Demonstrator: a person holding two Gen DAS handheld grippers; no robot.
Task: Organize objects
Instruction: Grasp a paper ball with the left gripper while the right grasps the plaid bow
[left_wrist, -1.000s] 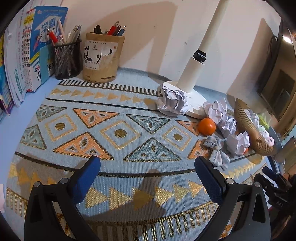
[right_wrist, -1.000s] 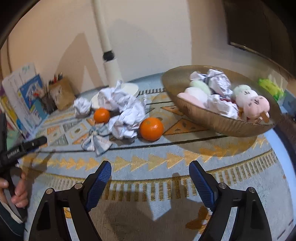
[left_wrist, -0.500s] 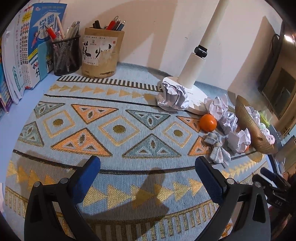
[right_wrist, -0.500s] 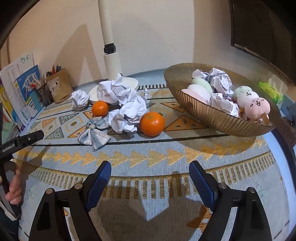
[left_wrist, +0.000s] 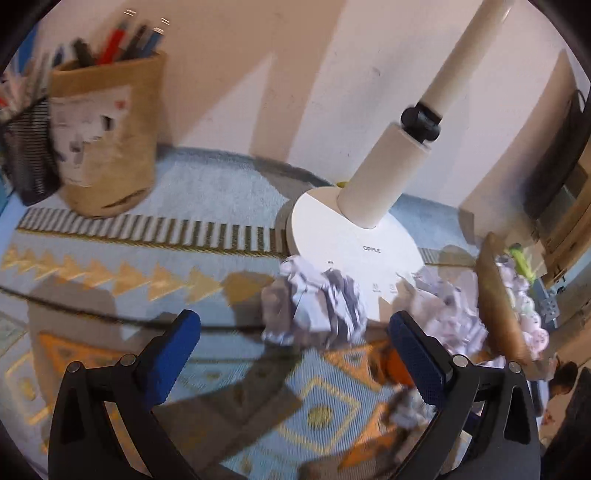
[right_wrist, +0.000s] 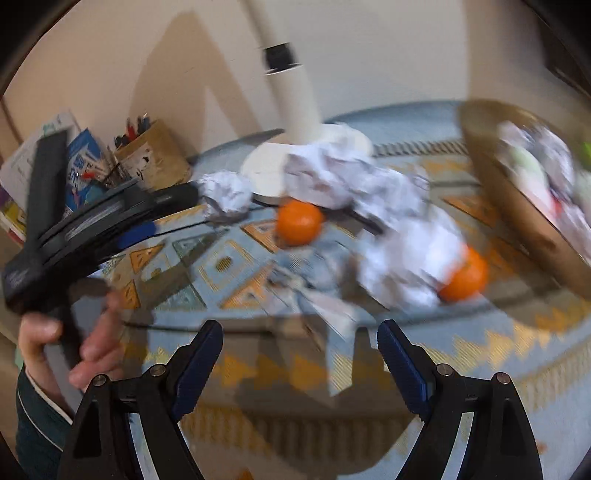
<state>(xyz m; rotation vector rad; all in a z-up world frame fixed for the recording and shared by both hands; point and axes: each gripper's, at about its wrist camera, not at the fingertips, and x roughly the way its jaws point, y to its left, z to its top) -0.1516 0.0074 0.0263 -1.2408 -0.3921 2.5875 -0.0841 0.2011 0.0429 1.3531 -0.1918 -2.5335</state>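
My left gripper (left_wrist: 291, 332) is open, with a crumpled paper ball (left_wrist: 314, 302) just ahead between its fingers, at the edge of the white lamp base (left_wrist: 354, 240). The same ball (right_wrist: 227, 192) shows in the right wrist view, with the left gripper (right_wrist: 147, 218) beside it. My right gripper (right_wrist: 299, 339) is open and empty above the patterned mat (right_wrist: 221, 266). Ahead of it lie a plaid bow (right_wrist: 314, 280), two oranges (right_wrist: 299, 223) (right_wrist: 465, 275) and more paper balls (right_wrist: 399, 225). A gold bowl (right_wrist: 517, 199) with papers and plush toys stands at the right.
A brown pen holder (left_wrist: 103, 136) and a black mesh holder (left_wrist: 26, 151) stand at the back left by the wall. Books (right_wrist: 44, 158) lean at the far left. The lamp pole (left_wrist: 424, 103) rises from its base.
My left gripper has moved forward and right up to the paper ball by the lamp base. My right gripper has swung left and nearer the bow. Both views are blurred by motion.
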